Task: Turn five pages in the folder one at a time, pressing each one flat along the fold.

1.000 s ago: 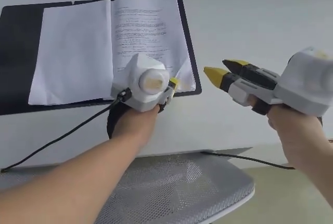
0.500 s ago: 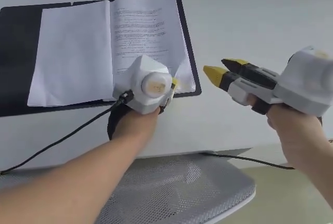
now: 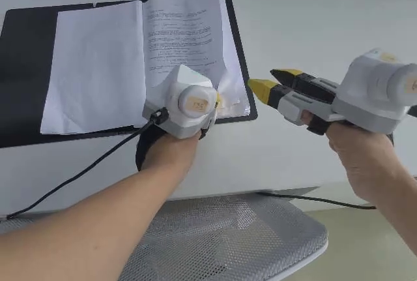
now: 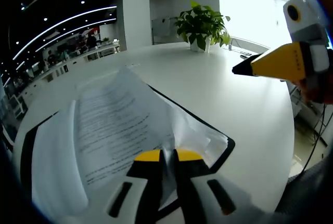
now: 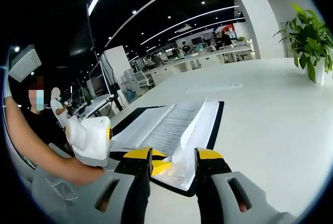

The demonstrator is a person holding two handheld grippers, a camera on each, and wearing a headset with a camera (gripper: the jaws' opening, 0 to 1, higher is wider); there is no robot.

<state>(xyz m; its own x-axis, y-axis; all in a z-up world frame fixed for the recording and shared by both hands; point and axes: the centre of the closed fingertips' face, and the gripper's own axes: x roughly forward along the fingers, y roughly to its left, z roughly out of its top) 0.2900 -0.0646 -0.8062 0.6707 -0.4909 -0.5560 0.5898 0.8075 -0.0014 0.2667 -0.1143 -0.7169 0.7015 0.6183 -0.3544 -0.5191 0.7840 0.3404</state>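
Note:
A black folder (image 3: 26, 40) lies open on the white table, with a blank sheet (image 3: 98, 66) on its left half. My left gripper (image 3: 217, 103) is shut on the bottom right corner of the printed page (image 3: 182, 33). That page curls up off the right half, its right edge raised. In the left gripper view the jaws (image 4: 167, 156) pinch the printed page (image 4: 114, 125). My right gripper (image 3: 268, 81) hovers open just right of the folder, nothing between its jaws. Seen from the right gripper (image 5: 173, 156), the lifted page (image 5: 179, 122) stands ahead and the left gripper (image 5: 91, 136) is at the left.
A potted plant (image 4: 200, 24) stands at the far side of the table. A grey mesh chair (image 3: 228, 235) sits below the table's near edge. A black cable (image 3: 85, 170) trails from the left gripper. The bare white tabletop (image 3: 326, 27) stretches right of the folder.
The printed page's right edge has risen off the folder with the left gripper holding its corner. The right gripper has moved a little up and toward the folder.

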